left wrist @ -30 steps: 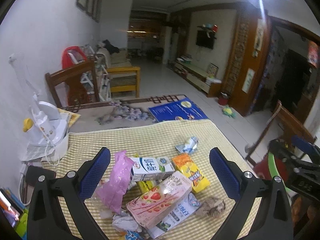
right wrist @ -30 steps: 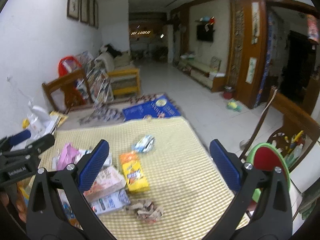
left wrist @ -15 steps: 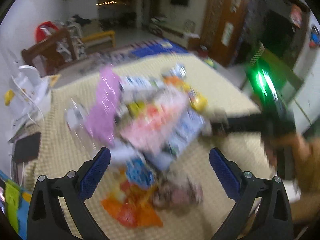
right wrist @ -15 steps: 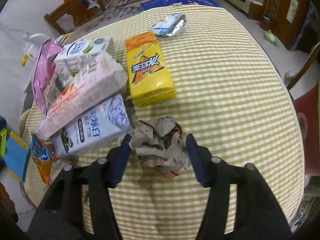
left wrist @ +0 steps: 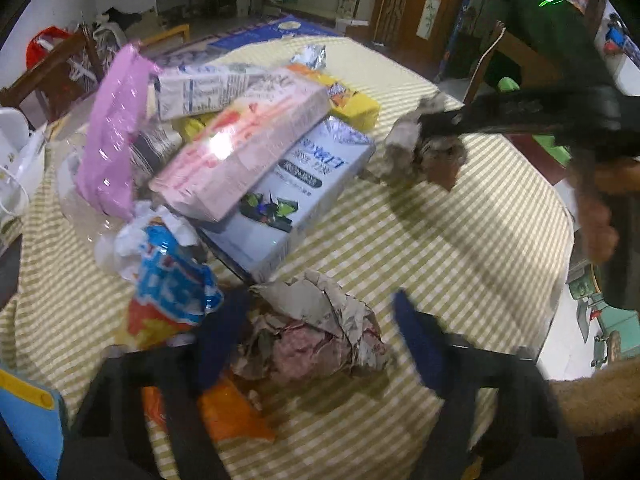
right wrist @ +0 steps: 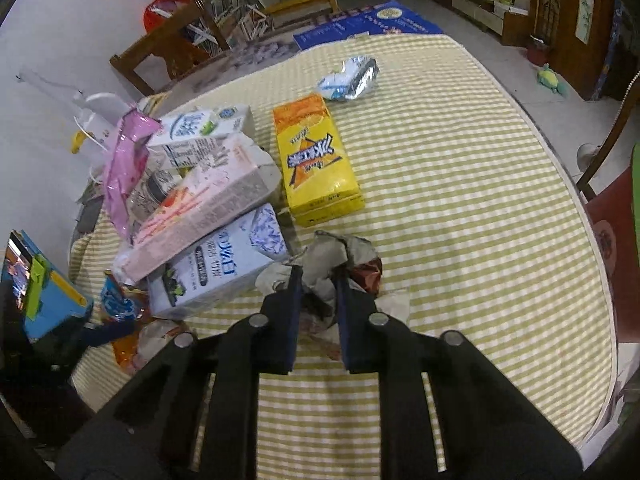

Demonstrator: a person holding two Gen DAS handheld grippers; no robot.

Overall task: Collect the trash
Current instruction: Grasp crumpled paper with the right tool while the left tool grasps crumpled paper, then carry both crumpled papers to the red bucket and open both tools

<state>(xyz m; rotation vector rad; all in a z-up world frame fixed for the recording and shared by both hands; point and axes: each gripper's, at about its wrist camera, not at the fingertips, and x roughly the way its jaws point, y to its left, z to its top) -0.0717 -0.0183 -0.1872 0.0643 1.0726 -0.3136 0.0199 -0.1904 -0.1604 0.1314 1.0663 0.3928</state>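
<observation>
Trash lies on a table with a yellow-checked cloth (right wrist: 460,208). My right gripper (right wrist: 318,280) is shut on a grey crumpled paper wad (right wrist: 332,254) beside the cartons. The left wrist view shows the same right gripper (left wrist: 430,130) pinching that wad (left wrist: 400,148). My left gripper (left wrist: 320,300) points down over a second crumpled paper ball (left wrist: 316,336). Its jaws are closing around the ball: the left pad is at the paper's edge and the right pad still stands a little apart.
Piled to the left are a pink carton (right wrist: 200,216), a blue-white milk carton (right wrist: 224,264), a white-green carton (right wrist: 200,128) and a pink plastic bag (right wrist: 124,164). A yellow juice carton (right wrist: 316,164) and a foil wrapper (right wrist: 352,78) lie farther back. A blue-orange snack bag (left wrist: 168,292) lies by my left fingers.
Both grippers came down from above the table onto the trash. The right jaws closed on the grey paper wad. The left jaws narrowed from wide open around the other paper ball.
</observation>
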